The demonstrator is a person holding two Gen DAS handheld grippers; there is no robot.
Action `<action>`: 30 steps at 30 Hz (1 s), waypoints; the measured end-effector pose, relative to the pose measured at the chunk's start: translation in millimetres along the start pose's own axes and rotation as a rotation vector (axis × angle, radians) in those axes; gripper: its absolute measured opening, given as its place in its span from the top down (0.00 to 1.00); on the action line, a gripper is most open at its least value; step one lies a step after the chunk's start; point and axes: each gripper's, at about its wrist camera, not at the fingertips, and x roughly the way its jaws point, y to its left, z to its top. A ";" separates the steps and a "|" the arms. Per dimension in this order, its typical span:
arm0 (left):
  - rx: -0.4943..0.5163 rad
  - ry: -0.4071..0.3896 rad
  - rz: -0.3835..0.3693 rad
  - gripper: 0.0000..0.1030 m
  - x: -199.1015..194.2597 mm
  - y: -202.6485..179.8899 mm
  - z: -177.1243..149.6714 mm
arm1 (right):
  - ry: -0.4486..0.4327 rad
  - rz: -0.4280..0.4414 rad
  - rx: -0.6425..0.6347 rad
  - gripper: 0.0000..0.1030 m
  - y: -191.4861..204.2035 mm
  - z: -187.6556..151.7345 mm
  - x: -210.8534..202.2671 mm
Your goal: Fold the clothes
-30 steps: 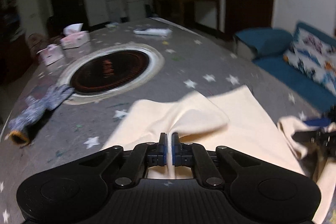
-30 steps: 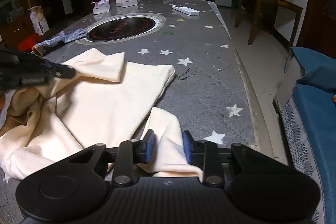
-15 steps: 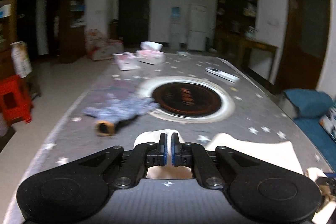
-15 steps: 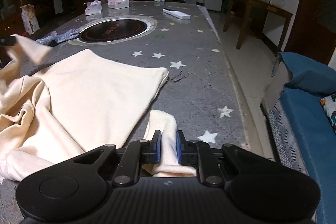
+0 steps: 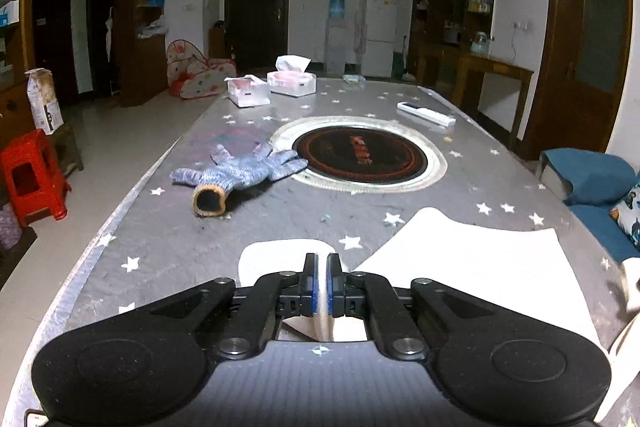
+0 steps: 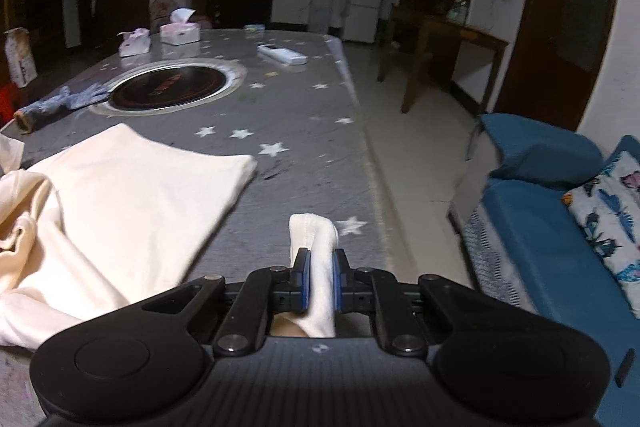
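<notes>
A cream garment (image 5: 476,267) lies on the grey star-print table (image 5: 168,239), partly flat and partly bunched at its near left in the right wrist view (image 6: 132,195). My left gripper (image 5: 322,283) is shut on a thin fold of the garment's left end, which curls out in front of the fingers (image 5: 280,255). My right gripper (image 6: 320,279) is shut on a thicker bunch of the garment's right end, which sticks up between the pads (image 6: 314,235), near the table's right edge.
A blue knitted glove (image 5: 236,173) lies left of a round black hob (image 5: 360,155) set in the table. Two tissue boxes (image 5: 290,83) and a white remote (image 5: 426,113) lie farther back. A blue sofa (image 6: 552,235) stands right of the table, a red stool (image 5: 30,179) to the left.
My left gripper has swung left with its fold, pulling that end away from the flat part. My right gripper closed on its bunch and moved it right toward the table edge.
</notes>
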 end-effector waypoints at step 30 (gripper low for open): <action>-0.027 0.110 0.364 0.96 16.8 38.4 -26.3 | 0.032 -0.157 0.033 0.84 -35.4 -7.9 12.7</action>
